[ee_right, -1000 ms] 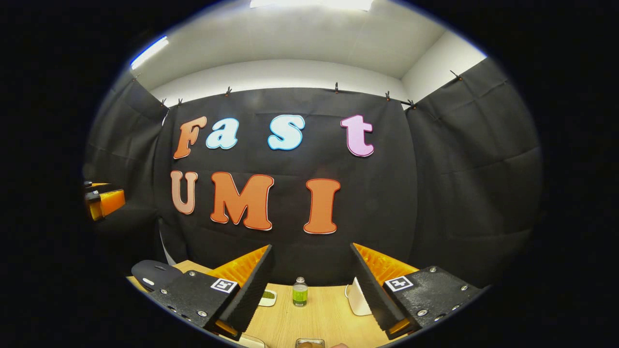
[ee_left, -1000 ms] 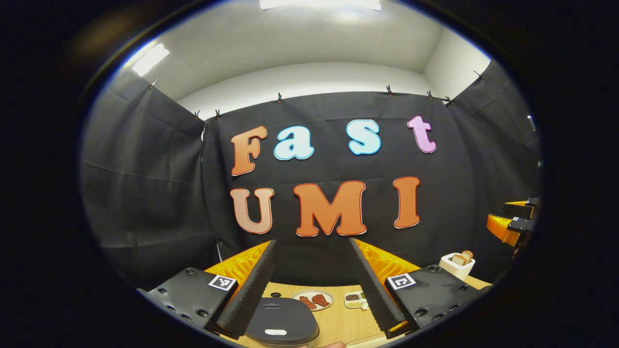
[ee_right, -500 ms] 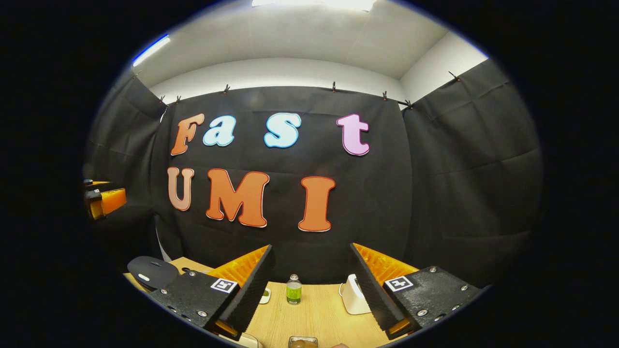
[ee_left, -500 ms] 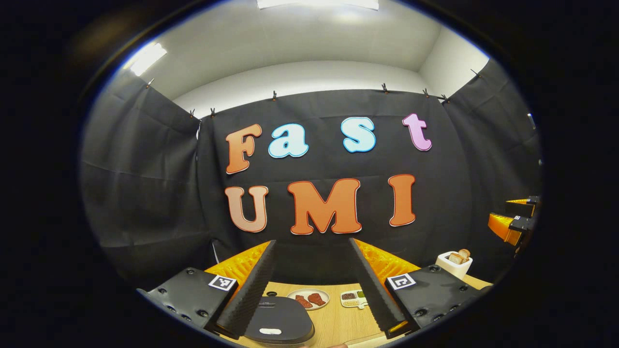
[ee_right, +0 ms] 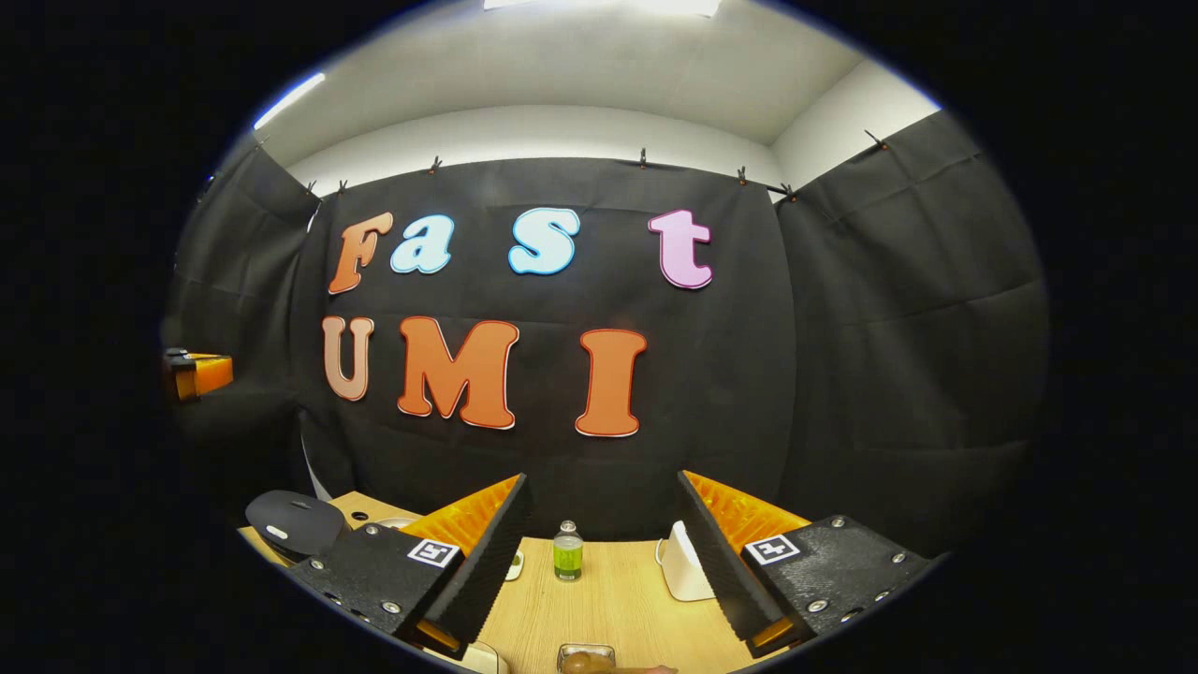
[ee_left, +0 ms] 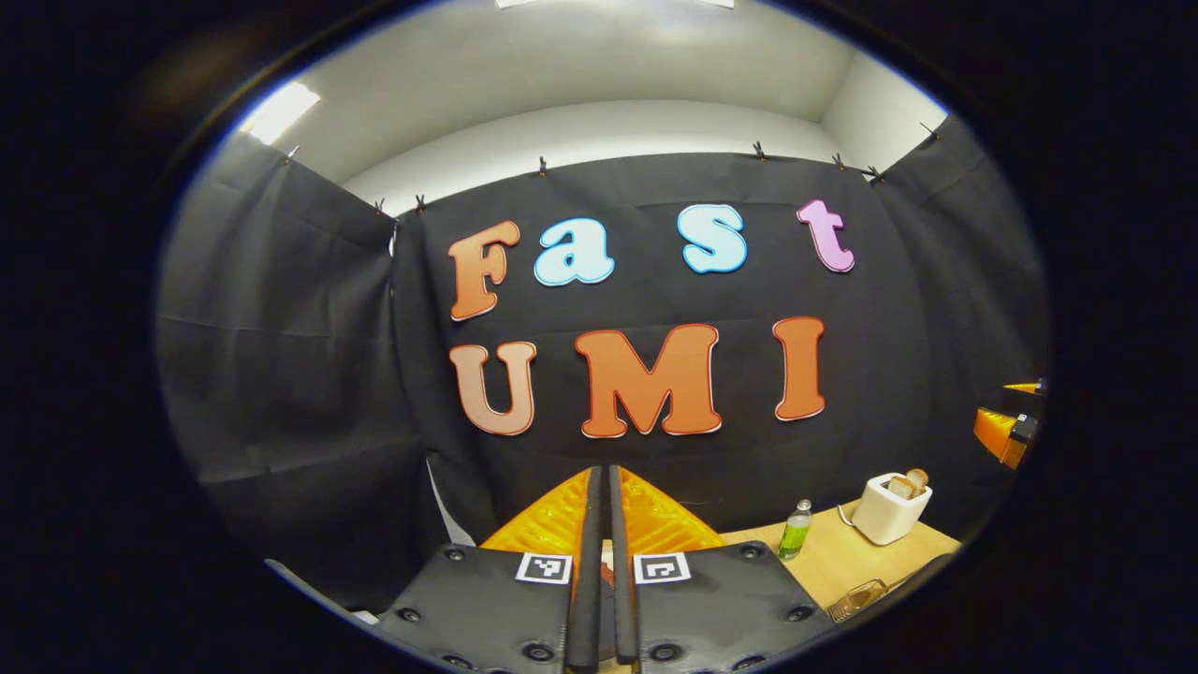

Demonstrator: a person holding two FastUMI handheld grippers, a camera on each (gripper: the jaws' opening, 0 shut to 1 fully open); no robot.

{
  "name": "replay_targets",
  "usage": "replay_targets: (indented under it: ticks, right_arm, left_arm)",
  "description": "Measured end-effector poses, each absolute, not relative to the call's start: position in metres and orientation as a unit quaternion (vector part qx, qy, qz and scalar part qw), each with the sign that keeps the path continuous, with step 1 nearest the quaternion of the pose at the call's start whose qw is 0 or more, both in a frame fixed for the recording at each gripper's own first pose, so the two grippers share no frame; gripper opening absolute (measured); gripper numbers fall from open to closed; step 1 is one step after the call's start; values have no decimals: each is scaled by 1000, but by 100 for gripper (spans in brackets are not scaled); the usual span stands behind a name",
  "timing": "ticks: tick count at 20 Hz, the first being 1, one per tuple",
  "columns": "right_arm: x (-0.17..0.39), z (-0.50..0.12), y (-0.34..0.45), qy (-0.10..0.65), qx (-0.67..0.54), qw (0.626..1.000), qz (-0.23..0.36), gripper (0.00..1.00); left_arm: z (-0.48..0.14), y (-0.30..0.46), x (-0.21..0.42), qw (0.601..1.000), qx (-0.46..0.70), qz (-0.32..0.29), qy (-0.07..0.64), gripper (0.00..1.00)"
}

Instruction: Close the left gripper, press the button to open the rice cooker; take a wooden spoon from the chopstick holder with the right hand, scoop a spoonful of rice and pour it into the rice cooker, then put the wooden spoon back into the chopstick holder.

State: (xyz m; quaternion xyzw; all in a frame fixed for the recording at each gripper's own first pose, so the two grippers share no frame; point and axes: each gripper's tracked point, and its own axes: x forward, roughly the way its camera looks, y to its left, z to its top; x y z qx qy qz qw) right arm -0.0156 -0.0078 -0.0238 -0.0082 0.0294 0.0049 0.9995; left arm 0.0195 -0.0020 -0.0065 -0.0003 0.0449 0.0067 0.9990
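Wooden surface point(ee_right: 608, 599) lies below both my grippers. My left gripper point(ee_left: 600, 571) has its fingers pressed together on nothing, a blunt tip, I judge, for pushing the button. The rice cooker point(ee_right: 292, 520), lid down, sits at the surface's left end in the right gripper view. My right gripper point(ee_right: 604, 562) hangs wide apart and empty, ready for the spoon.

- The left claw point(ee_left: 604, 562) has closed: its 2 fingers, wide apart 0.5 s ago, now meet with nothing between them.
- Its view has swung right: the rice cooker has dropped out, and a green bottle point(ee_left: 796, 530) has come in.
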Motion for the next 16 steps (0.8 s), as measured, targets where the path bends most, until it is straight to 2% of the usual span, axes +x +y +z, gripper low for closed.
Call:
replay_targets:
  ticks: [1, 2, 6, 7, 8, 14, 15, 16]
  right_arm:
    - [-17, -24, -9, 30, -9, 1000, 2, 98]
    - [-17, -24, -10, 31, -10, 999, 0, 95]
    - [-23, -31, -19, 36, -19, 999, -11, 95]
    - [-25, -33, -23, 39, -21, 999, -14, 95]
    - [-27, -35, -26, 42, -22, 999, -17, 95]
    - [-39, -58, -45, 74, -21, 996, -41, 95]
    - [-41, -62, -48, 79, -22, 996, -45, 95]
    - [-43, -66, -50, 84, -23, 995, -48, 95]
  left_arm:
    - [-18, -6, 26, 997, -11, -2, 76, 5]
    - [-30, -1, 30, 994, -22, 2, 106, 5]
    - [-91, 30, 51, 964, -42, 16, 260, 5]
    - [-107, 32, 52, 952, -46, 14, 302, 10]
    - [-124, 36, 51, 941, -50, 14, 336, 5]
    - [-209, 44, 30, 852, -99, 11, 514, 5]
    - [-222, 43, 29, 837, -106, 6, 536, 2]
    - [-238, 40, 28, 824, -114, -5, 555, 5]
